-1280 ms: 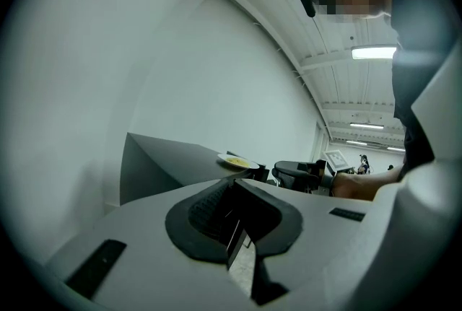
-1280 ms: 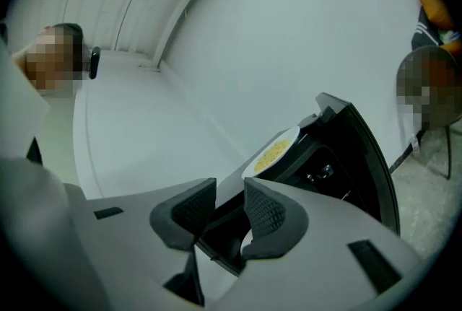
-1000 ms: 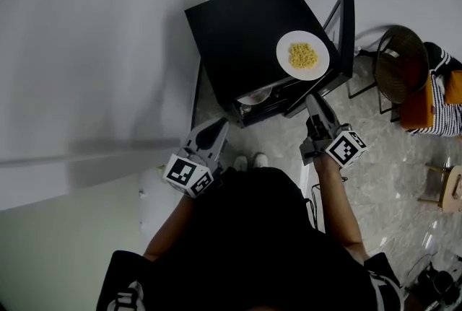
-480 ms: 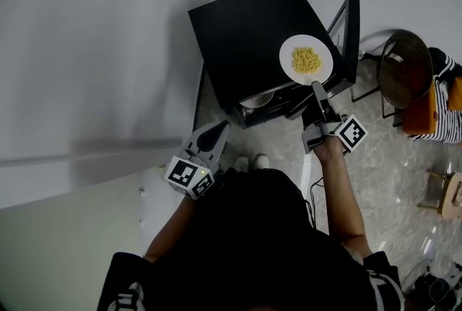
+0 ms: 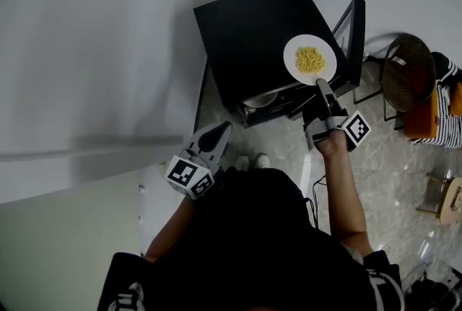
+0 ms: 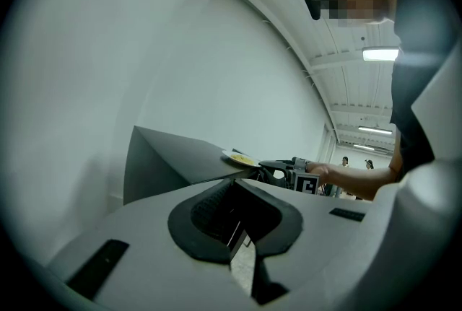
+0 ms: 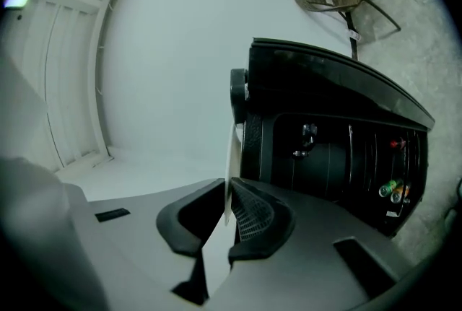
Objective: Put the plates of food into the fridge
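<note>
My right gripper (image 5: 320, 84) is positioned right of centre in the head view, its tips at the near rim of the plate (image 5: 296, 68). Its jaws have just been closing, and in the right gripper view (image 7: 227, 212) they are clamped on the plate's thin white edge (image 7: 232, 158), which stands upright between the pads.

The plate rests on top of the black fridge (image 5: 253, 35), at its right front corner in the upper centre of the frame. It carries a heap of yellow food (image 5: 310, 58).

The fridge door (image 5: 355, 35) stands open to the right of the plate. A pale dish (image 5: 255, 98) shows inside the open front.

My left gripper (image 5: 220, 129) is held at lower left of the fridge, apart from it. In the left gripper view (image 6: 234, 230) its jaws are together and hold nothing.
</note>
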Tool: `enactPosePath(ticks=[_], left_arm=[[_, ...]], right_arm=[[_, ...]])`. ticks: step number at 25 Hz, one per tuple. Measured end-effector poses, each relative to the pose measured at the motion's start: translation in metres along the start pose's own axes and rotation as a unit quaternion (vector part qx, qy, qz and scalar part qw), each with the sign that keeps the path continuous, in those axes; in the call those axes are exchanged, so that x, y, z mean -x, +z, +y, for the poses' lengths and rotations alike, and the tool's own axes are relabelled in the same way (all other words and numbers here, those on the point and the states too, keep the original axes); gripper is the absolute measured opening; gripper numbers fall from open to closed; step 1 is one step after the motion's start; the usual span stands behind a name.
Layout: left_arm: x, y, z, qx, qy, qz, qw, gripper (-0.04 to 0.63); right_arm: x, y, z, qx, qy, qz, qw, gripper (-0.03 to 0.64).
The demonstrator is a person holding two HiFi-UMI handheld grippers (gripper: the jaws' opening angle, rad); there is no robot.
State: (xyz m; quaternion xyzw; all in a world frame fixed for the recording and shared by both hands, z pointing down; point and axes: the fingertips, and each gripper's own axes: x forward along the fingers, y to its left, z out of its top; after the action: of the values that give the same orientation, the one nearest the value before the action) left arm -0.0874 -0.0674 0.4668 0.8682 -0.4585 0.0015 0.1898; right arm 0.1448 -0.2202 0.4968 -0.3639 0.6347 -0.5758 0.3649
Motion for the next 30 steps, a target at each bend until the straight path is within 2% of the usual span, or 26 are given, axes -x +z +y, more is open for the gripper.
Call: enactPosePath(ticks=[6,21,30], left_arm=[[0.002,-0.001,0.000,0.007,-0.007,0.001,0.9999,0.025],[-0.001,-0.010,-0.019,0.014,-0.054,0.005,0.9984,0.025],[0.001,-0.022,-0.023,0.014,-0.067,0.015,0.9975,0.025]], right_arm=[[0.013,-0.006,0.001,-0.034,0.001,0.003,0.999,0.041],[0.082,-0.020,0.006,-0.040,0.022,0.004,0.999,0.038],[0.120,-0.021,-0.008,-0.029,0.011,-0.009,0.999,0.038]])
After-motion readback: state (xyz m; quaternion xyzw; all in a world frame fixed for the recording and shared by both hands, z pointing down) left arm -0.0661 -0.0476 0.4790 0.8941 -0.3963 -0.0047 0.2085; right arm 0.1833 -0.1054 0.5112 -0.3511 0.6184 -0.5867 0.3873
